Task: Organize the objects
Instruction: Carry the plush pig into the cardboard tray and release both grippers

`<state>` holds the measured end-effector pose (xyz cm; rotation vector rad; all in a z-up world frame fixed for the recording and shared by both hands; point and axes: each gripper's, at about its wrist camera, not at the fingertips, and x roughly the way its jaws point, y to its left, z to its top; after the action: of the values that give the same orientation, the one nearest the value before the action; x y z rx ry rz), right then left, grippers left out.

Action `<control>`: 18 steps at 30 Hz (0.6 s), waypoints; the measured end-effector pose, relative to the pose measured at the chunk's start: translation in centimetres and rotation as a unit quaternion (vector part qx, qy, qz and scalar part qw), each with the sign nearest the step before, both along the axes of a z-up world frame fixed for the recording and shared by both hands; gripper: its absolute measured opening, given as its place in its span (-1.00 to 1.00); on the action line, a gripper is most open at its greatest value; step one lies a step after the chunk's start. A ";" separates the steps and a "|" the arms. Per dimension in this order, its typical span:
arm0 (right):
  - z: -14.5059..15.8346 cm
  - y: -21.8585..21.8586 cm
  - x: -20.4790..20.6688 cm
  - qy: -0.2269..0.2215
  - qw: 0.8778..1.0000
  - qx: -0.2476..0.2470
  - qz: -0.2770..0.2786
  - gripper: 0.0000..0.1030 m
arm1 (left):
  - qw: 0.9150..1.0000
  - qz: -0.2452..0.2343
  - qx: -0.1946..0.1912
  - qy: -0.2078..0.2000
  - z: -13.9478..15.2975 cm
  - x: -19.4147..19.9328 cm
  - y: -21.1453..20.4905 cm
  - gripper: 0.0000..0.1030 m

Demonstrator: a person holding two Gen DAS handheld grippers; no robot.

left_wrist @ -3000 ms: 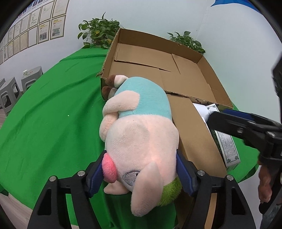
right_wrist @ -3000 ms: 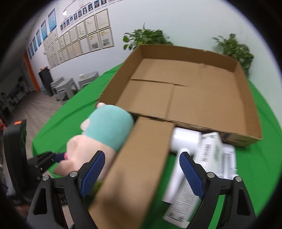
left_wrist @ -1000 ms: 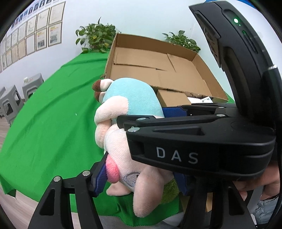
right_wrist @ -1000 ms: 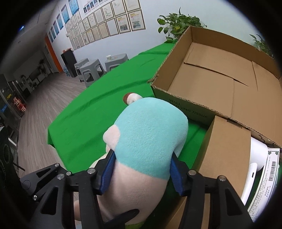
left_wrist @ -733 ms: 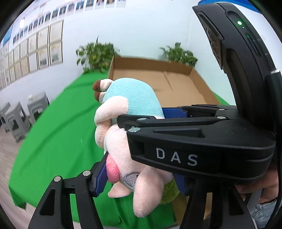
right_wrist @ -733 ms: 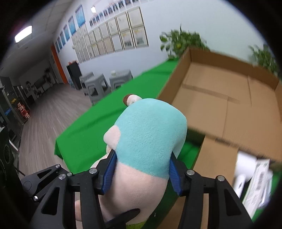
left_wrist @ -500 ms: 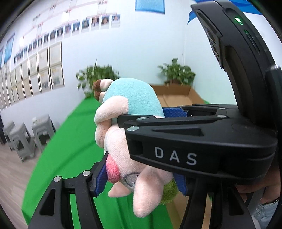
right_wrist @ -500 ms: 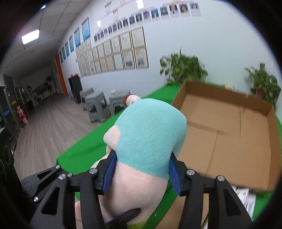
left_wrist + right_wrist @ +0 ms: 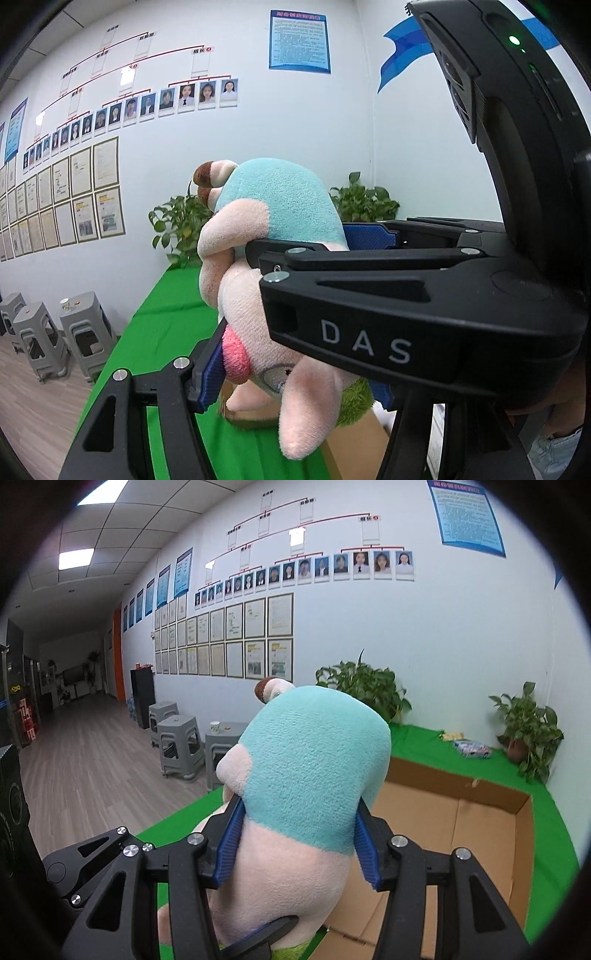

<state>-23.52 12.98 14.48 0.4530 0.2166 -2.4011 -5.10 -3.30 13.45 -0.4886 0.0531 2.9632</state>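
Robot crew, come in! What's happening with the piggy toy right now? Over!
Left gripper and right gripper both shut on the plush pig. Pig held up in the air, near the open cardboard box. Nothing visible in the way.

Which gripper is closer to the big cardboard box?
Right, I'd judge. The right gripper, clamped on the plush toy, hangs beside the cardboard box. The left gripper squeezes the toy's head end, farther back.
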 end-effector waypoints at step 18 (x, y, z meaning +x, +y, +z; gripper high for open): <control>-2.0 -2.7 -9.1 -0.049 0.999 0.014 0.013 0.00 | 0.998 0.005 0.012 -0.063 3.9 -17.7 -1.9 0.17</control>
<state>-32.64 10.27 12.52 0.5760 0.2103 -2.3451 -22.80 -5.25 17.32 -0.6721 0.0025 2.9307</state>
